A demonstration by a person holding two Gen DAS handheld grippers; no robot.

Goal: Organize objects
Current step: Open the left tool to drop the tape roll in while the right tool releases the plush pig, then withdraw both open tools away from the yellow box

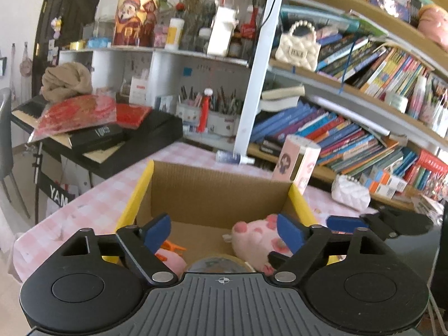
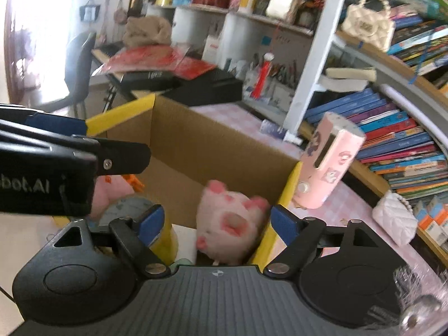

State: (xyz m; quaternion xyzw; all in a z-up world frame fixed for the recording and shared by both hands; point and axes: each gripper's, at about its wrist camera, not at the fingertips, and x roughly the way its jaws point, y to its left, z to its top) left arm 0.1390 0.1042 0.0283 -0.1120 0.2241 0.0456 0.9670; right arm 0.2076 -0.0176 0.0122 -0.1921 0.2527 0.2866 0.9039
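1. Both grippers hover over the cardboard box (image 1: 212, 193), the landmark here: left gripper (image 1: 224, 231) and right gripper (image 2: 215, 221) spread wide, nothing between the pads.
2. The pink pig plush (image 2: 229, 218) lies inside the box against its right wall (apparently just released), beside a tape roll (image 2: 126, 207).
3. The box sits on a pink checked tablecloth (image 1: 92, 196); crowded bookshelves (image 1: 364, 117) rise behind it

"yam" on the keyboard stand (image 1: 58, 194); "bot.ai" on the left gripper (image 2: 84, 128).
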